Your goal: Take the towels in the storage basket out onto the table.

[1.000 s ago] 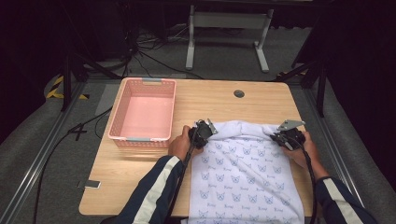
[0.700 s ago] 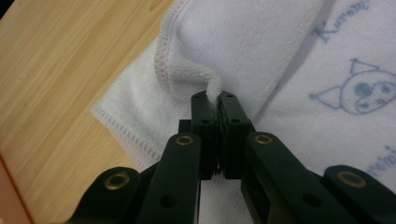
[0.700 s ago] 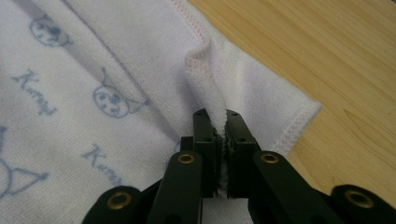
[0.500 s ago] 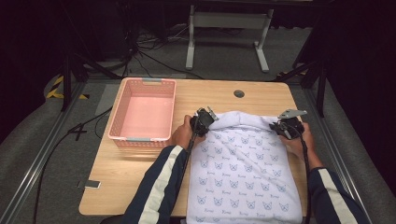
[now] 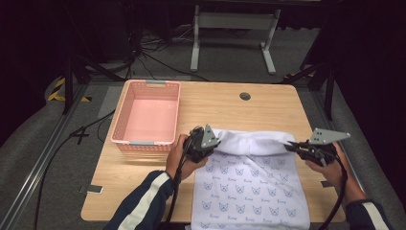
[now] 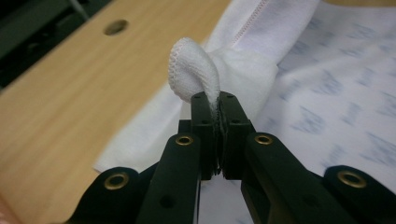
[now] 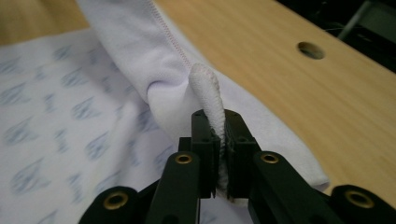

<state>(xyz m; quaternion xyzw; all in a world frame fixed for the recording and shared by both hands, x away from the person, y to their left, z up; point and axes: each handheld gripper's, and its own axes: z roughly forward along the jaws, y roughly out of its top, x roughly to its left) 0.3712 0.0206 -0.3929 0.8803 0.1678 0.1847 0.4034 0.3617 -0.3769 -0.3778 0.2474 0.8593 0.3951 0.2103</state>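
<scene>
A white garment (image 5: 249, 187) printed with small blue motifs lies on the near right part of the wooden table (image 5: 225, 108). Its far edge is lifted and turned back toward the person, showing the plain white inside (image 5: 253, 141). My left gripper (image 5: 216, 140) is shut on the left end of that edge. In the left gripper view a bulge of white hem (image 6: 194, 70) stands out above the left gripper's (image 6: 214, 100) closed jaws. My right gripper (image 5: 290, 144) is shut on the right end, where a loop of hem (image 7: 205, 88) sticks up from the right gripper's (image 7: 215, 117) jaws.
A pink plastic basket (image 5: 143, 141) stands on the table's left part, close to my left hand. A round cable hole (image 5: 245, 96) sits near the far edge. Bare wood lies beyond the garment. A metal stand (image 5: 234, 21) and cables are on the floor behind.
Both grippers first carried the garment's far edge away from the person, then lifted it and brought it back, so the edge now folds over and shows its plain white inside.
</scene>
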